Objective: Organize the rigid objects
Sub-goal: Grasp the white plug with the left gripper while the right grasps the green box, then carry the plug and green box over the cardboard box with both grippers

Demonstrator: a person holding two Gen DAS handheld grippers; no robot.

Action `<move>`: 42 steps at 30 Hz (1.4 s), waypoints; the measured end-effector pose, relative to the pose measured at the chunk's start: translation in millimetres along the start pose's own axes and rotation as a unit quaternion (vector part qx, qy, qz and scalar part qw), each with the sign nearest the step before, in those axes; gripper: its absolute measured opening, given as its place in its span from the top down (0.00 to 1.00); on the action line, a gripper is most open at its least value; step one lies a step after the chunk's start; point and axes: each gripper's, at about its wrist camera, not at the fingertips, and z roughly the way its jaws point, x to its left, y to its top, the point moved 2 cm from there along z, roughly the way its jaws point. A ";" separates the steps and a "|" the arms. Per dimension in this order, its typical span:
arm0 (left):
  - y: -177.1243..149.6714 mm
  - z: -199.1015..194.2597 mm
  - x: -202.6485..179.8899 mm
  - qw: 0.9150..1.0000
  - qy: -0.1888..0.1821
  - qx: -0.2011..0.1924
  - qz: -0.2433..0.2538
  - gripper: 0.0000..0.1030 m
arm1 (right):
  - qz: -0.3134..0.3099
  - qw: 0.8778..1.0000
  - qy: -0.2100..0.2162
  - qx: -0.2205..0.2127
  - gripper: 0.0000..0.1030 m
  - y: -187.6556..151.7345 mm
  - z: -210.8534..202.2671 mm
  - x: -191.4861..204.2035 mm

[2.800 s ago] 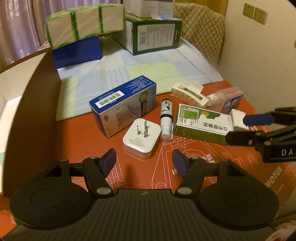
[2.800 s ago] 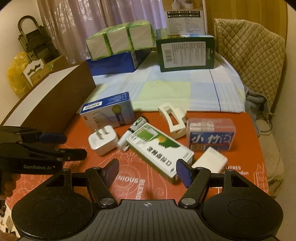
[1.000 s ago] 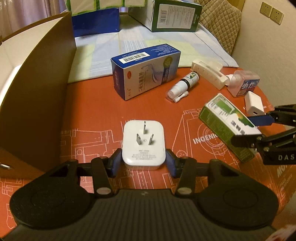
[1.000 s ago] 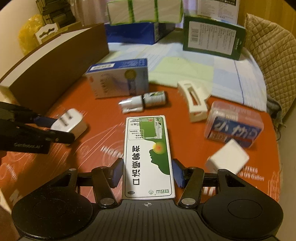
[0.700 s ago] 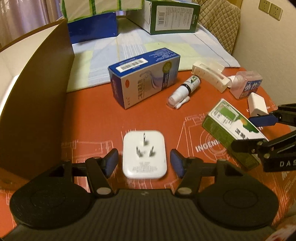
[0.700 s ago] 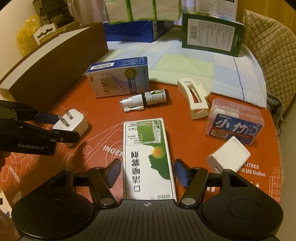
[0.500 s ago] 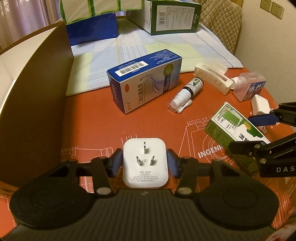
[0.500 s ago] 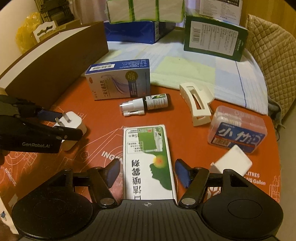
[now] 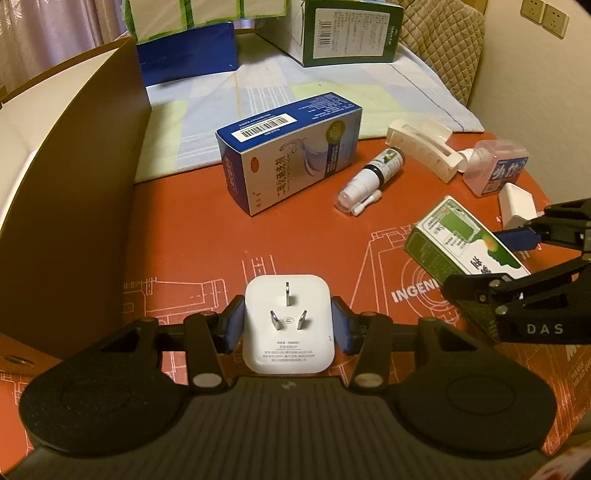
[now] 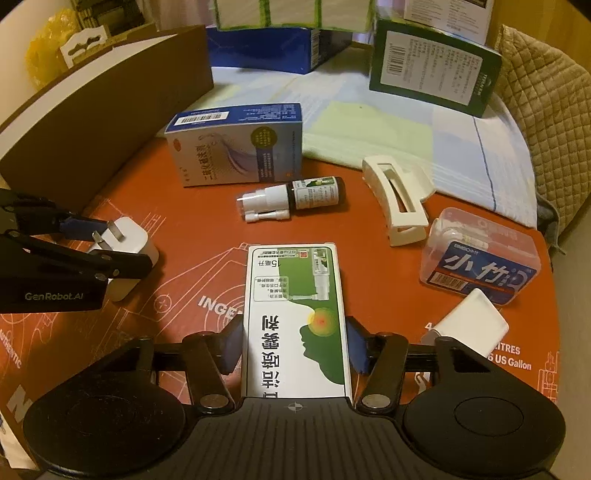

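My left gripper (image 9: 288,328) is shut on a white plug adapter (image 9: 289,325), prongs up, just above the orange mat (image 9: 192,243). It also shows in the right wrist view (image 10: 125,243). My right gripper (image 10: 295,347) is shut on a green-and-white medicine box (image 10: 295,317), which also shows in the left wrist view (image 9: 461,247), raised off the mat. On the mat lie a blue-and-white box (image 9: 291,151), a small spray bottle (image 9: 373,177), a white hair claw clip (image 10: 395,199), a clear floss box (image 10: 480,258) and a small white charger (image 10: 469,325).
A tall brown open carton (image 9: 62,177) stands along the left edge. Behind the mat lies a checked cloth (image 9: 258,92) with a blue box (image 9: 188,55) and a green box (image 9: 351,29). A quilted cushion (image 10: 546,103) and wall are at the right.
Both grippers opened briefly, then closed again on the adapter and the green box. Both objects have been drawn nearer to me and away from the other items.
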 end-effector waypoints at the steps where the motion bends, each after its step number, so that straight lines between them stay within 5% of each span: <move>1: -0.4 -2.0 -0.4 1.000 0.000 -0.002 0.000 0.57 | -0.001 1.000 -0.001 0.000 0.49 -0.1 -0.5 1.2; 22: 21.0 -92.7 24.8 0.997 -0.001 -0.071 -0.039 0.57 | 0.007 0.996 0.048 -0.075 0.49 34.3 -70.5 40.3; 42: 22.2 -174.1 167.5 0.983 0.090 -0.129 -0.099 0.57 | -0.030 0.979 0.147 -0.137 0.49 121.2 -85.6 173.8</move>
